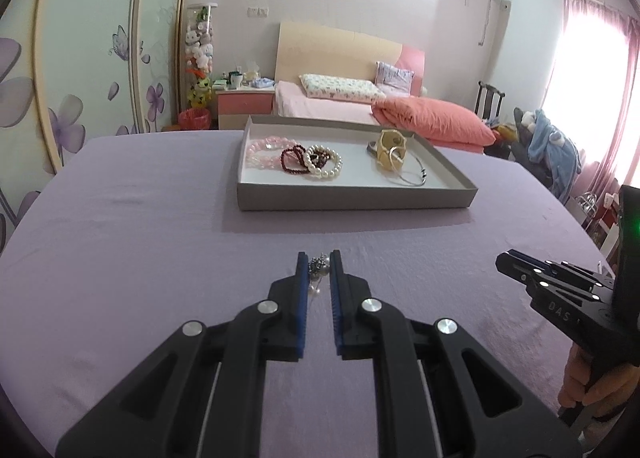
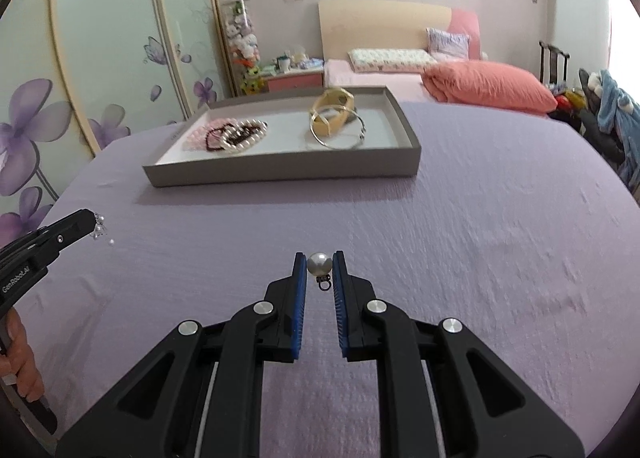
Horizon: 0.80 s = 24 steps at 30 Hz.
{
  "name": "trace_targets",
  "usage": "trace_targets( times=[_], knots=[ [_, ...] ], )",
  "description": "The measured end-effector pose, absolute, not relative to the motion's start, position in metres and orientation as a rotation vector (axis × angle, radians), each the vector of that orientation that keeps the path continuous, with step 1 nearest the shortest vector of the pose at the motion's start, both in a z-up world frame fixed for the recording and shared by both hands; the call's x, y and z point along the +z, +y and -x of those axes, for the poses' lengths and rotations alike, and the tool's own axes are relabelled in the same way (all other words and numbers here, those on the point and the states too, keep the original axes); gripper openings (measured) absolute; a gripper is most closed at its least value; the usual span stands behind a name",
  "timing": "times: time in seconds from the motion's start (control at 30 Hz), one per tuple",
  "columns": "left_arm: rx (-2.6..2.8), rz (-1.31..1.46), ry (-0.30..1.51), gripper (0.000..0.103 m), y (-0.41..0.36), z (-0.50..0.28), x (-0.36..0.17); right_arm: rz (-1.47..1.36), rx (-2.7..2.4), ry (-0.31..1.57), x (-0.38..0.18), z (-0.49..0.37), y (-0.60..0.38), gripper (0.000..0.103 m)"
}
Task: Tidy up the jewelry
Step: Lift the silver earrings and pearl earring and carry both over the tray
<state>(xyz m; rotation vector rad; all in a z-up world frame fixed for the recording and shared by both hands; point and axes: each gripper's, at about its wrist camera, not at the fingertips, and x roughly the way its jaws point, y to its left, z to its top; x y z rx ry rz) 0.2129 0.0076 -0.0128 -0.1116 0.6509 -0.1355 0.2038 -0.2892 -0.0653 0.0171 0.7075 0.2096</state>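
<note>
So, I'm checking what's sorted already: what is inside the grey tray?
In the grey tray: pink bracelet, dark red bracelet, pearl bracelet, gold bangle and silver bangle. Anything beneath these overlapping pieces is hidden.

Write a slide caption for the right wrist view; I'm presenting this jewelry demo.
Right gripper pinches a pearl earring above the purple tablecloth, facing the gray tray of bracelets.

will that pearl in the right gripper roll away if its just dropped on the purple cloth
Probably a little: the pearl looks round and smooth, so it may roll. Its small metal loop and the textured cloth should stop it soon. Pinched only at its sides by the right gripper, it could slip.
</note>
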Motion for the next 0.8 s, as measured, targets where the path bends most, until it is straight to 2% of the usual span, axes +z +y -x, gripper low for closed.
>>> trace_targets(
  times=[0.6,0.8],
  knots=[
    [-0.149,0.142,0.643,0.011,0.009,-0.196,-0.010,-0.010,0.193,0.656,-0.056,-0.188,-0.294,0.014],
    [-0.153,0.158,0.611,0.011,0.009,-0.196,-0.002,-0.022,0.175,0.564,-0.037,-0.186,-0.300,0.014]
  ],
)
